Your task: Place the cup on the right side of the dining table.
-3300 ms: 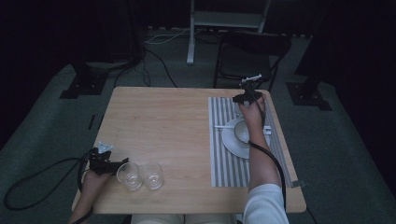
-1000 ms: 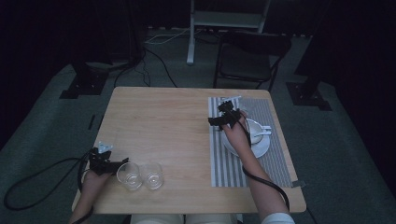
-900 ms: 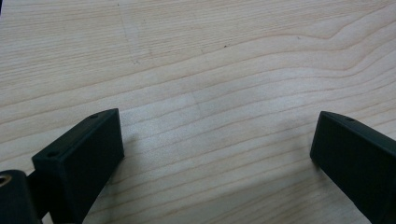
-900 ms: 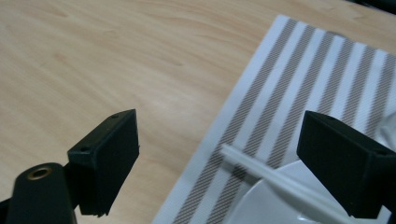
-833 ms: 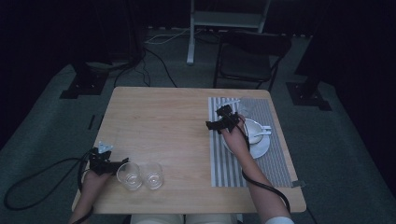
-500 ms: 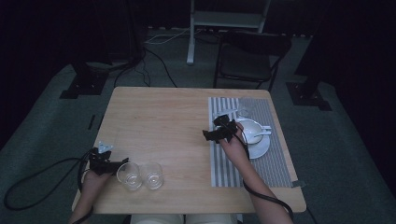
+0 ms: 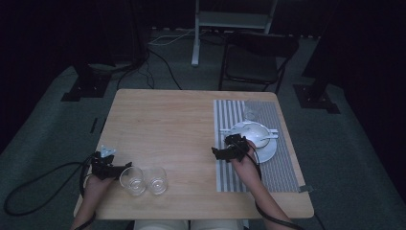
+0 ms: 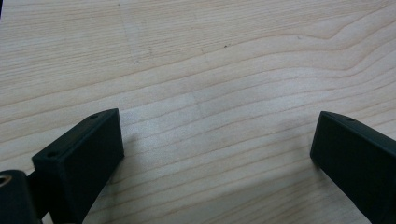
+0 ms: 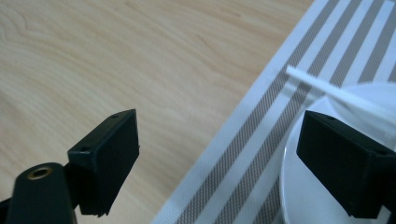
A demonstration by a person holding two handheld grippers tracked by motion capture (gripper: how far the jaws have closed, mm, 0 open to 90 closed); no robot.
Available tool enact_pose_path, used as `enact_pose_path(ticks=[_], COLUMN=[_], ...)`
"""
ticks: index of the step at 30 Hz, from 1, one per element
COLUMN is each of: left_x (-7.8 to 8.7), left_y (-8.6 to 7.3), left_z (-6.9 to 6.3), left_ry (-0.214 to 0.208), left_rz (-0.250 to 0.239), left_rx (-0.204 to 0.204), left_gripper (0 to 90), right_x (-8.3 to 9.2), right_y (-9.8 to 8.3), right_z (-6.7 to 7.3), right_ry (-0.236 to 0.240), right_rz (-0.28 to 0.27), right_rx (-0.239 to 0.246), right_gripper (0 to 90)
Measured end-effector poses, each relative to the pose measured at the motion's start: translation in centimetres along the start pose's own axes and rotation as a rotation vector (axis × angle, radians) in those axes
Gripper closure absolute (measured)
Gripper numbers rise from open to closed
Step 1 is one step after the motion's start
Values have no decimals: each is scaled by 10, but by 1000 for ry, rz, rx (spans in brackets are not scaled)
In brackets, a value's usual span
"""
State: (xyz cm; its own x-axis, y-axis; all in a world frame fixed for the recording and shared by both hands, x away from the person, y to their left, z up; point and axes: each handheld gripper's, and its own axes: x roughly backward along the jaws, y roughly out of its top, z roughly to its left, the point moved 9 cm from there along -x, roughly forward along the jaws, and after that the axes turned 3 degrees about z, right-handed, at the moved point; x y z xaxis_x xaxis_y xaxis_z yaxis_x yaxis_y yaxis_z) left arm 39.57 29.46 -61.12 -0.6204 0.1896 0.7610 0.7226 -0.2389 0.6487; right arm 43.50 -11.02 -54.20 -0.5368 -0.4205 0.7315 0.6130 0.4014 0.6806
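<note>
Judging from how things lie, I'd say the place setting is part done: the white plate [image 7: 262, 146] with bowl and cutlery sits on the striped placemat [image 7: 280, 165], one glass [image 7: 250, 113] at its far edge. My right gripper [image 7: 223, 153] hangs wide open and empty over the mat's left edge. My left gripper [image 7: 116, 170], also spread and empty, rests just beside the two glasses [image 7: 143, 180] not yet carried across.

Table [image 7: 163, 124]: pale wood, visible grain. Placemat [image 7: 280, 167]: grey and white stripes, finely woven grey bands. Plate [image 7: 268, 151]: white. Two glasses [image 7: 143, 179]: clear. Left gripper [image 7: 107, 165] and right gripper [image 7: 230, 149]: black. Chair [image 7: 256, 60]: dark.
</note>
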Motion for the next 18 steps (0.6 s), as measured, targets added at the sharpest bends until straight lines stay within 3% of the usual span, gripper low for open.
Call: enact_pose_path(ticks=[8, 18], left_x=[0, 0], left_y=[0, 0], left_z=[0, 0], left_ry=[0, 0], left_rz=[0, 0], left_rx=[1, 3], left_gripper=[31, 31], right_x=[9, 29], right_y=[-31, -61], right_z=[1, -15], right_ry=[3, -40], right_rz=[5, -16], right_rx=[-25, -78], right_gripper=[126, 126])
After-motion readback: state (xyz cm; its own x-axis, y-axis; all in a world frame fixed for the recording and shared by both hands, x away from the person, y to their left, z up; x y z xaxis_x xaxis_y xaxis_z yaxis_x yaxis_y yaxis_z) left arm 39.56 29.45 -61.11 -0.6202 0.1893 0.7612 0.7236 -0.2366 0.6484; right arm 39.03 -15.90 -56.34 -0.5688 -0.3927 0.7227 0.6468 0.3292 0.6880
